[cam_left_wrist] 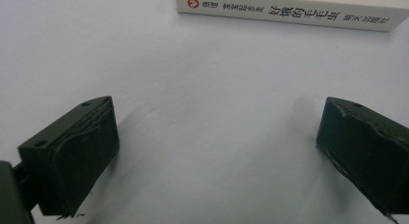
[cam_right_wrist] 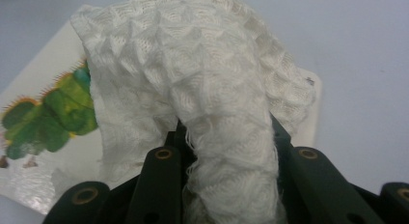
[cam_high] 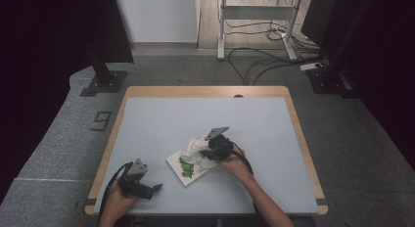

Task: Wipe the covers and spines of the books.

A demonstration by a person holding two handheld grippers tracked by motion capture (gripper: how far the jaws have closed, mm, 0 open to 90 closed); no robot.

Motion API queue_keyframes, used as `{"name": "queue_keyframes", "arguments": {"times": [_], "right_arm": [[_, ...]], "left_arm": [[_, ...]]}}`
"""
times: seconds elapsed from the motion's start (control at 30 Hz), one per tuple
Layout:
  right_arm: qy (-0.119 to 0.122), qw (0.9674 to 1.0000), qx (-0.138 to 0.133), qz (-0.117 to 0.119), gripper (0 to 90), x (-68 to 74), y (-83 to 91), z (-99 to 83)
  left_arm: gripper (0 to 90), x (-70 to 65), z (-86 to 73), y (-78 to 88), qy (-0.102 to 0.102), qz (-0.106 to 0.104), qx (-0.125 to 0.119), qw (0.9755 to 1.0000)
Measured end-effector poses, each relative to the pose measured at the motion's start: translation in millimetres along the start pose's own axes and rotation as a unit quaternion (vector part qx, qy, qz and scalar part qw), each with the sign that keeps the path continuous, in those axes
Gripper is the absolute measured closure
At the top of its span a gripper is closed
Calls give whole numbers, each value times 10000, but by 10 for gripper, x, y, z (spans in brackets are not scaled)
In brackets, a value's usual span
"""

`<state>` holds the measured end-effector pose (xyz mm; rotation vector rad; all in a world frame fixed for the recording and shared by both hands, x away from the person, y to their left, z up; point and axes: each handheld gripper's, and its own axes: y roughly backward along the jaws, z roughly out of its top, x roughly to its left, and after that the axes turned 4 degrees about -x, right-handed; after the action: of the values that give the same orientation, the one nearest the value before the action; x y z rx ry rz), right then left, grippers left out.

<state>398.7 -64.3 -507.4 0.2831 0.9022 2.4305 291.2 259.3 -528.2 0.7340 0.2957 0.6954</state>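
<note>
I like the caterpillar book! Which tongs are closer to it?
Right. The right tongs hold a white cloth over the book; the left tongs sit open on the table, apart from it.

1. Left gripper (cam_high: 155,188), held low by the left hand (cam_high: 119,196), points away from the forearm, jaws spread wide apart.
2. Right gripper (cam_high: 208,149), gripped by the right hand (cam_high: 234,161), has jaws pinched together.

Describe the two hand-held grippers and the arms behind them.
Both hand-held grippers, left and right, are black, each topped by a grey three-cornered plate and trailing a black cable. The left one's jaws end in blocky black pads with scuffed edges. The forearms are bare, with no sleeves or gloves showing.
</note>
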Motion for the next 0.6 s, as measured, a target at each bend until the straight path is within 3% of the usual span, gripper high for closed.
{"name": "queue_keyframes", "arguments": {"times": [0.4,0.53,0.6], "right_arm": [[-120,9990,94,-429,674,-221,96,-91],[-431,9984,33,-370,675,-301,133,-149],[-440,9984,-1,-360,675,-311,134,-158]], "left_arm": [[8,0,0,0,3,0,-3,10000],[8,1,0,0,2,-3,-2,10000],[9,1,0,0,2,-3,-1,10000]]}}
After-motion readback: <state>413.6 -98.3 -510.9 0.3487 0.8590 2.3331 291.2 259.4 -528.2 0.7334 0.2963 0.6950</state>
